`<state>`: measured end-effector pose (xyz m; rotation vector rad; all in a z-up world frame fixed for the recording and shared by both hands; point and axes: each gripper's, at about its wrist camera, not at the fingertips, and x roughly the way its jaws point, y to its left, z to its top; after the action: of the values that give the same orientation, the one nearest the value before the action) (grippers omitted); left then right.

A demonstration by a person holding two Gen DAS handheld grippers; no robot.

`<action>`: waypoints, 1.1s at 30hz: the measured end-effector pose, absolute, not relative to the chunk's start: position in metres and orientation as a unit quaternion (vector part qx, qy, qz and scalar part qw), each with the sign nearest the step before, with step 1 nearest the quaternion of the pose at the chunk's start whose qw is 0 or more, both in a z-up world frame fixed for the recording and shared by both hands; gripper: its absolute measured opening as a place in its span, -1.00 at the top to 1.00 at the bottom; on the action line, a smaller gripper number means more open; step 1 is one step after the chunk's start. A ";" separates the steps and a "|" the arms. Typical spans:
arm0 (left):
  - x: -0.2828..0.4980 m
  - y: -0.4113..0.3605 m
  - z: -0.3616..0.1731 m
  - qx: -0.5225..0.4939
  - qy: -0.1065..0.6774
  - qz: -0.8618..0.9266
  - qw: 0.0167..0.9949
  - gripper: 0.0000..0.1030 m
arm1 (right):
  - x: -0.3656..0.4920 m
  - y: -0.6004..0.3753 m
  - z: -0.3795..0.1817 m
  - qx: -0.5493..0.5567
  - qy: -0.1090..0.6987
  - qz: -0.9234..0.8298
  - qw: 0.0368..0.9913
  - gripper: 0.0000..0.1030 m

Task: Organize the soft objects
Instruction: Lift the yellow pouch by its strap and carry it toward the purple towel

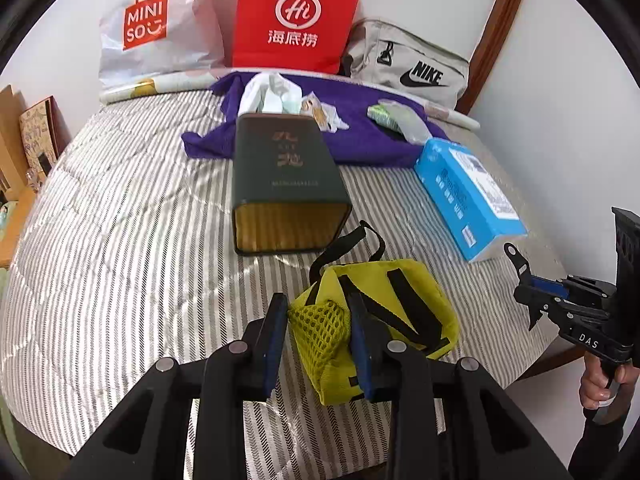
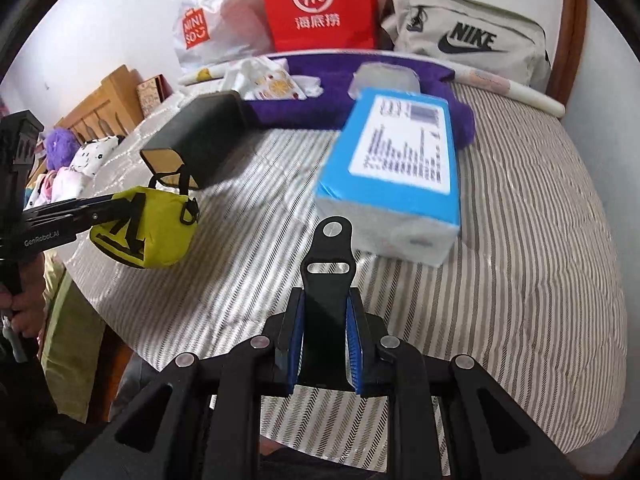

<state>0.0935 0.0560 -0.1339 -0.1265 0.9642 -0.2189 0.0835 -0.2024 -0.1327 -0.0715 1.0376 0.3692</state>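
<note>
Left gripper (image 1: 318, 344): clamped on yellow-green fabric pouch with black straps and mesh pocket (image 1: 384, 312), held over grey-striped quilted bedspread (image 1: 120, 240), 6 o'clock of dark green rectangular tin with gold end (image 1: 284, 184).
Right gripper (image 2: 324, 344): pinching flat black plastic tab with slot and rivet (image 2: 329, 264), at 3 o'clock of pouch.
Blue cardboard box with white label (image 2: 396, 168): 12 o'clock of right gripper.
Purple towel (image 1: 360, 140), red paper bag (image 1: 296, 16), grey Nike bag (image 1: 416, 68): far edge, 12 o'clock.
</note>
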 end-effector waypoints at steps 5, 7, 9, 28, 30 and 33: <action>0.095 0.059 -0.118 -0.070 0.450 -0.110 0.883 0.44 | 0.087 -0.201 -0.117 -0.029 0.483 0.189 0.855 0.61; 0.097 0.058 -0.111 -0.067 0.445 -0.109 0.887 0.44 | 0.091 -0.202 -0.111 -0.025 0.478 0.194 0.856 0.61; 0.101 0.057 -0.105 -0.065 0.440 -0.110 0.889 0.44 | 0.093 -0.202 -0.105 -0.023 0.473 0.198 0.858 0.61; 0.173 0.053 -0.056 -0.067 0.406 -0.113 0.904 0.45 | 0.180 -0.200 -0.049 -0.017 0.426 0.201 0.882 0.61; 0.183 0.054 -0.054 -0.067 0.405 -0.109 0.906 0.45 | 0.190 -0.198 -0.047 -0.021 0.424 0.200 0.883 0.61; 0.200 0.055 -0.051 -0.067 0.404 -0.104 0.906 0.45 | 0.207 -0.197 -0.045 -0.025 0.423 0.196 0.884 0.61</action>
<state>0.1996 0.0547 -0.0510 -0.1378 0.8350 -0.2142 0.2072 -0.1973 -0.0448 -0.0528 0.8805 0.4073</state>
